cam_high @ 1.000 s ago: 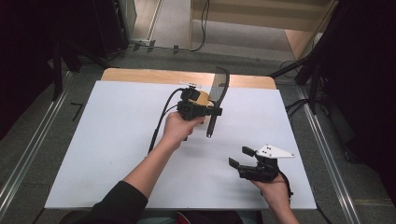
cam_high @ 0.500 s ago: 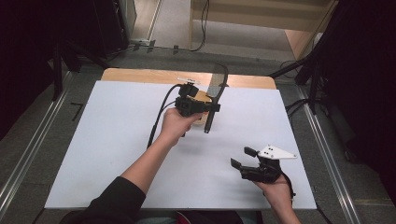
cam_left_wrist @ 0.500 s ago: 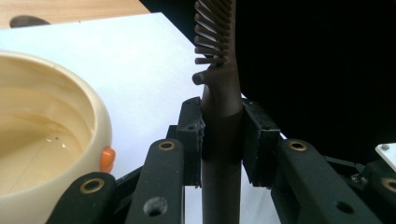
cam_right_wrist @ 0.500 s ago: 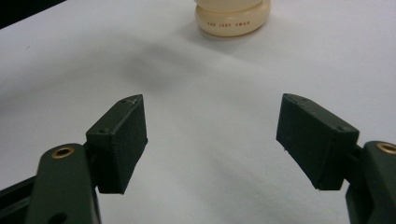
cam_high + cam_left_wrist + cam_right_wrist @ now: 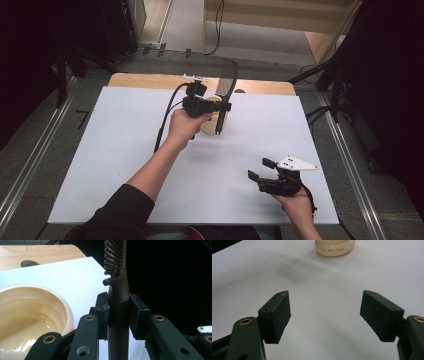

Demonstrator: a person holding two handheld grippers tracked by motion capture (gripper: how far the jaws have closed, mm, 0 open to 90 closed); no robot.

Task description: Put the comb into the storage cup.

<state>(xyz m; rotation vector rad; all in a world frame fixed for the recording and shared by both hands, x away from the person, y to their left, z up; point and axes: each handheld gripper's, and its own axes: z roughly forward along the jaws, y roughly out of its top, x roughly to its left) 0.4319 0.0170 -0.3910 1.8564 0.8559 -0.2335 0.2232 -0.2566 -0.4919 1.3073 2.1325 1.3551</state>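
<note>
Left gripper point(image 5: 216, 106) is clamping the dark handle of a slotted spatula point(image 5: 117, 285); both pads are pressing flat against it in the left gripper view, with the slotted head rising above the jaws. In the high view the spatula is hanging roughly upright, its lower end beside a cream bowl point(image 5: 209, 121) on the white table cover point(image 5: 125, 150). The bowl point(image 5: 30, 315) is sitting just beside the gripper and is looking empty apart from some faint staining.

Right gripper point(image 5: 267, 175) is resting near the front right of the cover, jaws spread wide with nothing between them, well apart from the bowl.

Judgement: the pick-up is done and the spatula is being carried at the bowl. Still left: setting it into the bowl and letting go.
</note>
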